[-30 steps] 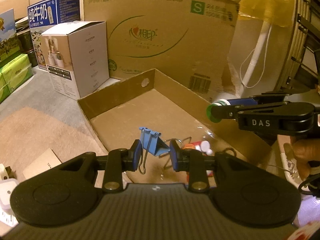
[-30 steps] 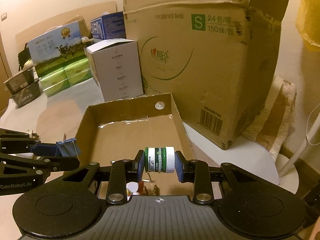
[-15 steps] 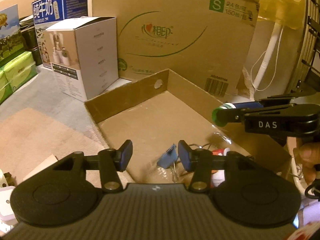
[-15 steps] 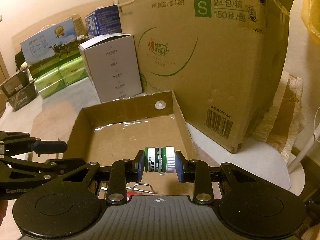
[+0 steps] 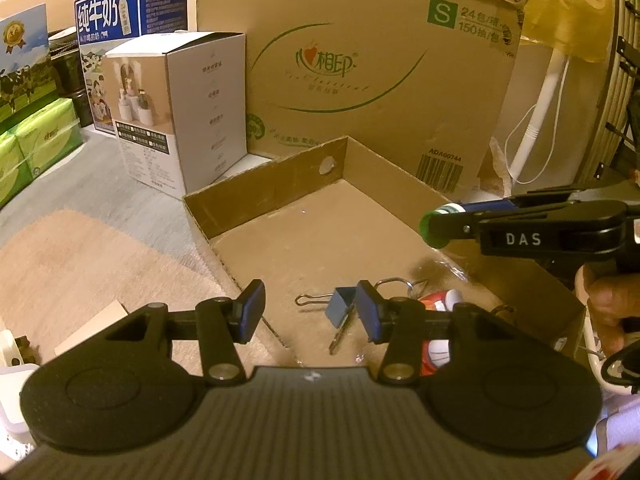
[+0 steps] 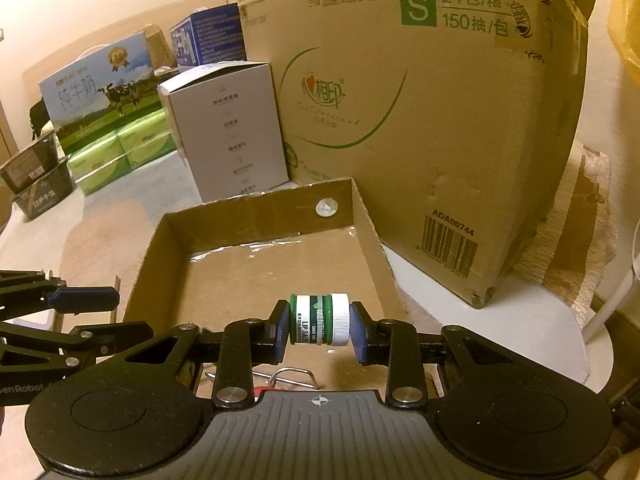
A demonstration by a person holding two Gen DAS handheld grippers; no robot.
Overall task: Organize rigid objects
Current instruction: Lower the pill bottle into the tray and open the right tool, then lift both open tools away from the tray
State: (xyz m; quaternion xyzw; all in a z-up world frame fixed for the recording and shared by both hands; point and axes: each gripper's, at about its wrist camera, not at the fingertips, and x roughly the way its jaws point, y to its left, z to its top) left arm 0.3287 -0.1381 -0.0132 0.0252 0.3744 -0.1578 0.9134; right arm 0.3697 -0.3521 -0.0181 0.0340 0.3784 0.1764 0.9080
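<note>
Shallow cardboard tray (image 5: pixel 280 196) at frame centre now contains the blue binder clip (image 5: pixel 340 306), which a second ago sat pinched in the left gripper (image 5: pixel 310 306); that gripper now stands parted and empty above the tray's near edge, so one item counts as sorted. Right gripper (image 6: pixel 319 326) is clamped on the green-and-white lip balm tube (image 6: pixel 319 320), poised over the tray and, by my reading, next to go in. Left view alone shows the clip lying on the tray floor beside a red-and-white item (image 5: pixel 438 300); right view alone shows the tube's label and grip.
</note>
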